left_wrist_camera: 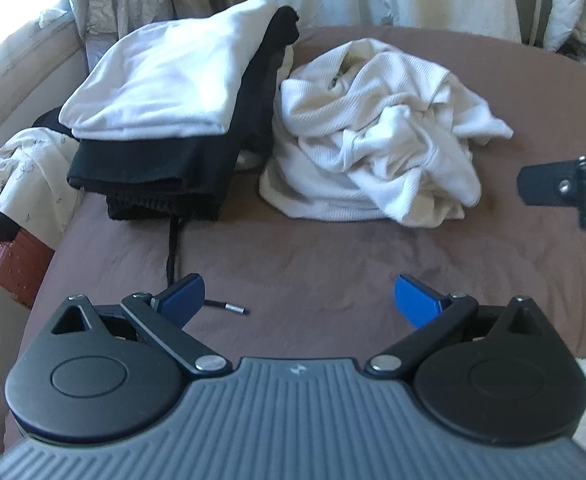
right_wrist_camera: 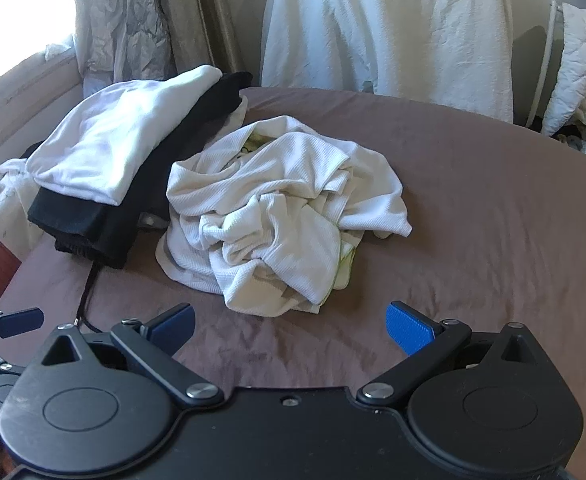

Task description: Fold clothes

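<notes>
Both my left gripper (left_wrist_camera: 299,300) and right gripper (right_wrist_camera: 291,326) gape wide, empty, near the crumpled white shirt (right_wrist_camera: 281,216) on the bed (right_wrist_camera: 473,220); soft, light, limp: best pinched at a hem.

A crumpled shirt (right_wrist_camera: 285,216) lies on the bed (right_wrist_camera: 493,208) ahead of the right gripper (right_wrist_camera: 291,322); a folded pile (right_wrist_camera: 133,152) sits to its left.

— Left gripper (left_wrist_camera: 299,300): ribbed grey housing, small pale mark at top centre; black round side discs, black link arms, silver pivot screws, blue pads (left_wrist_camera: 417,300).

— Right gripper (right_wrist_camera: 291,326): smooth black housing, one centre screw; matching discs, triangular cut-outs, silver pivots, textured blue pads (right_wrist_camera: 411,328).
</notes>
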